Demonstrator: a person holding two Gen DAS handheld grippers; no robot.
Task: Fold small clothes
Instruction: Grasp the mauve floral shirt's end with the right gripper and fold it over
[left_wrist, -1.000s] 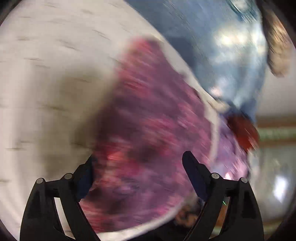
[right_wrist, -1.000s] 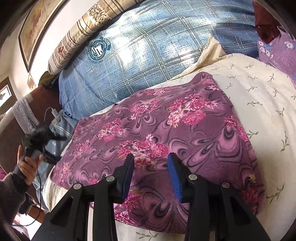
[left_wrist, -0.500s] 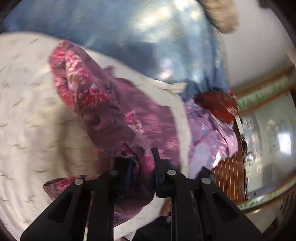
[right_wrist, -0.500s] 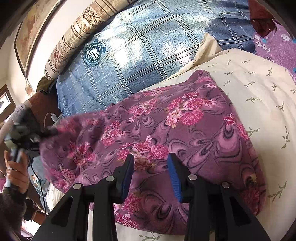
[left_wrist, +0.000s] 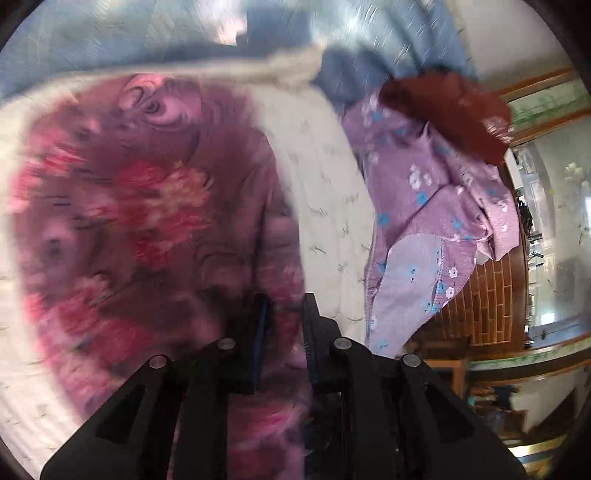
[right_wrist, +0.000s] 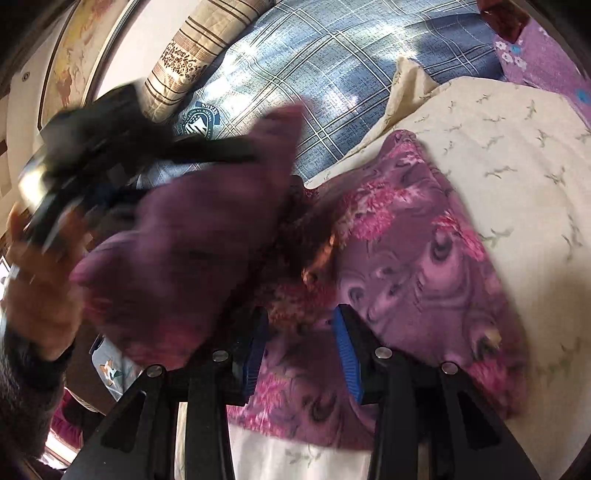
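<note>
A purple garment with pink flowers (right_wrist: 413, 258) lies on the cream bedsheet (right_wrist: 509, 155). My left gripper (left_wrist: 284, 321) is shut on an edge of this garment (left_wrist: 140, 206) and carries that end, lifted, over the rest; in the right wrist view it is a blurred black shape (right_wrist: 110, 140) holding the raised flap (right_wrist: 192, 251). My right gripper (right_wrist: 299, 339) is partly open and rests low on the garment near its front edge, with cloth lying between its blue pads (right_wrist: 345, 350).
A blue plaid pillow (right_wrist: 332, 62) and a striped beige pillow (right_wrist: 192, 48) lie behind the garment. A lilac flowered garment (left_wrist: 436, 221) and a dark red cloth (left_wrist: 450, 110) lie to the right near a wooden headboard (left_wrist: 491, 295).
My left gripper closed on the garment's far end, lifted it and swung it over toward the right gripper. The right gripper has stayed in place.
</note>
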